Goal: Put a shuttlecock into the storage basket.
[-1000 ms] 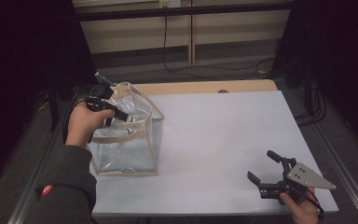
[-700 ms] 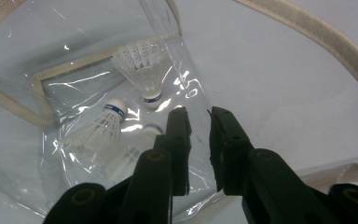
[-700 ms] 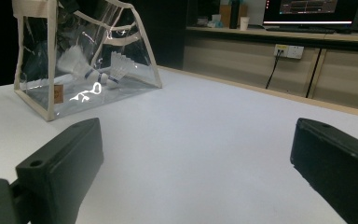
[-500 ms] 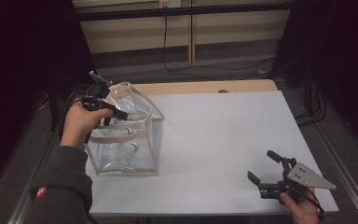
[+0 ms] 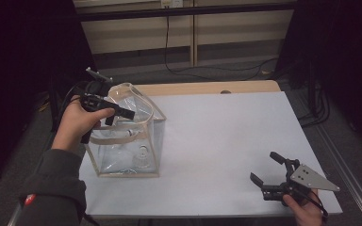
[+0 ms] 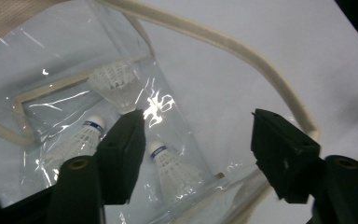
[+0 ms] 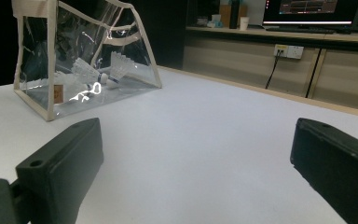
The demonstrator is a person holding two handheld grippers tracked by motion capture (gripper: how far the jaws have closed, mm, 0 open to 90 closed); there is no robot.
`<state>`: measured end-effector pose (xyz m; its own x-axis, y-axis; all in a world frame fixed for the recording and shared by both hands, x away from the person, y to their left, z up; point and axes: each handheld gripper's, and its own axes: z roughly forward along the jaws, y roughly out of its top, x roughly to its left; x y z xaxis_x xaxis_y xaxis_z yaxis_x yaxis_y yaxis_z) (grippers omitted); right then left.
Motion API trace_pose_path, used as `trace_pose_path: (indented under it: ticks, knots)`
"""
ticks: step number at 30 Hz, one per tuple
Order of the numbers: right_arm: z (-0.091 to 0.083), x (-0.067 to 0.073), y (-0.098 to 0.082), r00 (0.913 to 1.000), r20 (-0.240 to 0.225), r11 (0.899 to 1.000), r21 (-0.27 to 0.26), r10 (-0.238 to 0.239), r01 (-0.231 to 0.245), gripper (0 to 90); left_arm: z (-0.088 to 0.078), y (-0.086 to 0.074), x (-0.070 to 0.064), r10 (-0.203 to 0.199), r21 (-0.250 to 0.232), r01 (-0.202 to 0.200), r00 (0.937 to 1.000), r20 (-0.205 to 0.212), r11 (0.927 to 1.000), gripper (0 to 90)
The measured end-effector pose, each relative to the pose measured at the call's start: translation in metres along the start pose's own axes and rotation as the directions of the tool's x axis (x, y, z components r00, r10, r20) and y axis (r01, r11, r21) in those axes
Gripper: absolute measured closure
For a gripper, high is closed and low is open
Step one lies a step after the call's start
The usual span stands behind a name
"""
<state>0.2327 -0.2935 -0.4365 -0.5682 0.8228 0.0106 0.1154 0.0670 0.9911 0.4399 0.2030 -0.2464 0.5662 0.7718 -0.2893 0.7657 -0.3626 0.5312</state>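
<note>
Your left gripper (image 5: 115, 113) hangs over the bag (image 5: 127, 141) mouth, jaws just opened with nothing between them; three shuttlecocks (image 6: 172, 163) lie directly below inside. Your right gripper (image 5: 275, 176), wide and empty, sits well apart from the bag

Shuttlecocks (image 6: 172, 168) inside the clear bag (image 5: 127, 141) — glare blurs their feathers; from the high view they are too small to count. Right hand (image 5: 304, 212) — cut by the bottom edge.

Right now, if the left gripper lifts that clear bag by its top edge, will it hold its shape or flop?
Probably flop somewhat: the clear bag has wrinkled film walls, with only cream piping as a frame. Likely light, holding just three shuttlecocks, which could tumble if it tilts.
</note>
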Motion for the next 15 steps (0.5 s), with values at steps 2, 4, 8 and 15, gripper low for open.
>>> trace_pose_path:
  ticks: [2, 4, 8, 15]
  knots:
    - [0.0000, 0.0000, 0.0000, 1.0000, 0.000, 1.000, 0.000, 0.000, 0.000, 2.2, -0.0014, -0.0002, -0.0012, 0.001, -0.011, -0.001, 0.9999, 0.012, 0.9999, 28.6]
    - [0.0001, 0.0001, 0.0000, 1.0000, 0.000, 1.000, 0.000, 0.000, 0.000, 2.3, -0.0024, -0.0010, -0.0028, 0.004, -0.017, -0.004, 0.9997, 0.024, 0.9998, 26.5]
    - [-0.0001, 0.0002, 0.0001, 1.0000, 0.002, 1.000, 0.002, 0.000, 0.000, 2.3, -0.0041, -0.0027, -0.0047, 0.010, -0.041, -0.008, 0.9980, 0.063, 0.9991, 21.7]
    - [-0.0002, 0.0003, 0.0002, 1.0000, 0.002, 1.000, 0.001, -0.001, 0.001, 2.3, -0.0071, -0.0067, -0.0094, 0.044, -0.066, -0.037, 0.9928, 0.112, 0.9972, 17.6]
